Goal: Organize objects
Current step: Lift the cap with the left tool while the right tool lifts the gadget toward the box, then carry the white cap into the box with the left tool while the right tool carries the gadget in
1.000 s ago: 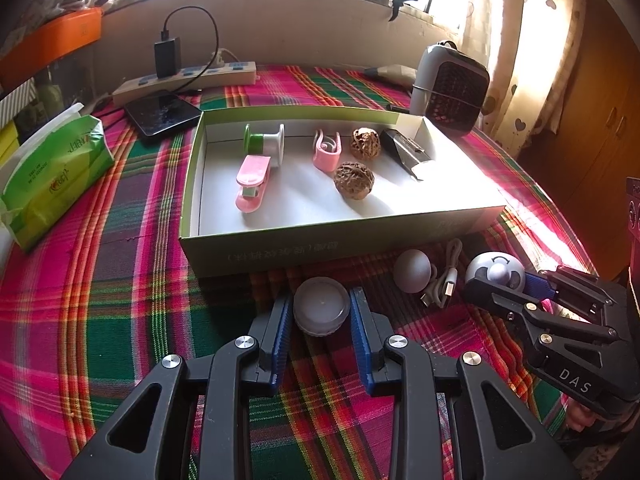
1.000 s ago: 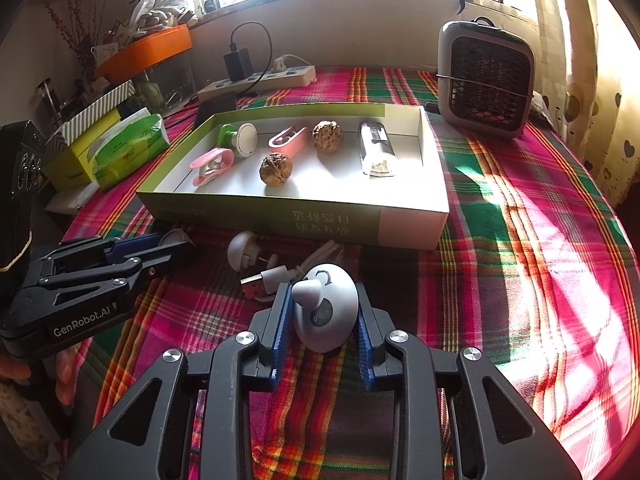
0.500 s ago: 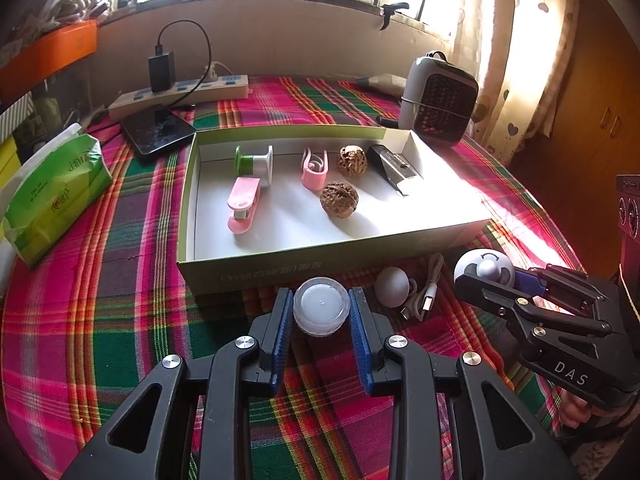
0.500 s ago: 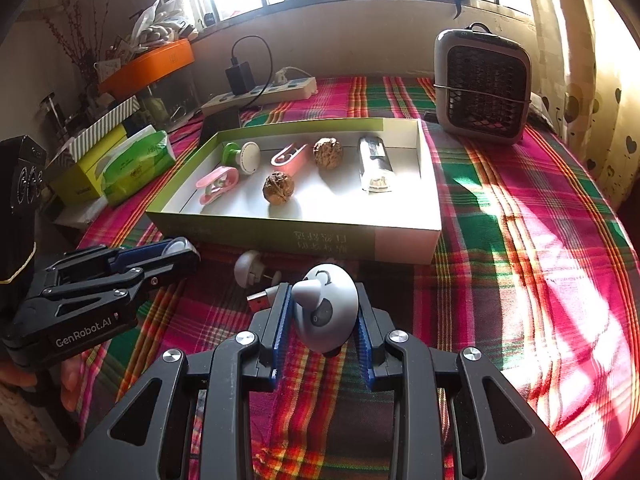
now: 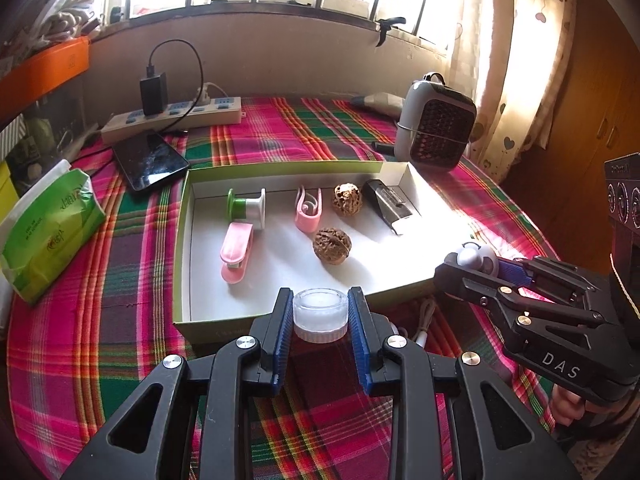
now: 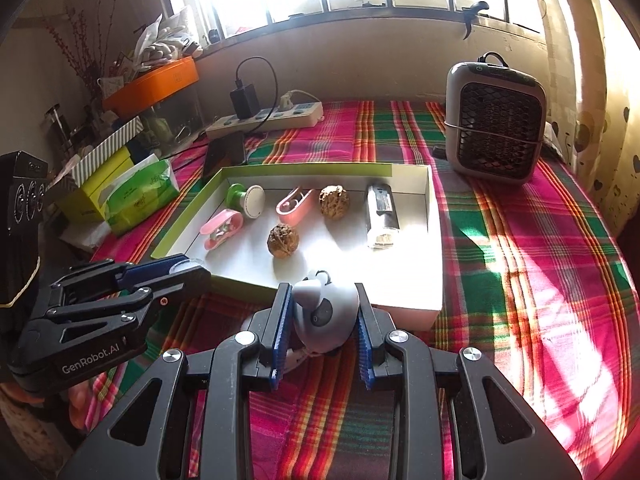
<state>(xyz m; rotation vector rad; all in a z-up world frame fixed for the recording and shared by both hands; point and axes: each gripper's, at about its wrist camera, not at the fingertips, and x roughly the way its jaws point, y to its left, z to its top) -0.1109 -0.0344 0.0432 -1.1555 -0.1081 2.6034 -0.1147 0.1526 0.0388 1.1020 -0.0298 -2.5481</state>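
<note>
My left gripper (image 5: 320, 314) is shut on a small clear jar with a white lid (image 5: 320, 315), held above the near wall of the shallow white box (image 5: 182, 240). My right gripper (image 6: 322, 318) is shut on a grey-white round gadget (image 6: 326, 316), held above the box's near wall (image 6: 404, 306). The gadget also shows in the left wrist view (image 5: 476, 260). In the box lie a green-white spool (image 5: 248, 208), a pink stapler (image 5: 236, 254), a pink clip (image 5: 308, 210), two walnuts (image 5: 332, 242) and a silver-black lighter (image 5: 386, 206).
A white USB cable (image 5: 424, 320) lies on the plaid cloth in front of the box. A green tissue pack (image 5: 48, 224) is at the left, a phone (image 5: 150, 160) and power strip (image 5: 172, 118) behind the box, a small heater (image 5: 436, 136) at the back right.
Both grippers have risen off the cloth with their objects and moved forward toward the box. The white ball by the cable is now hidden behind the left gripper.
</note>
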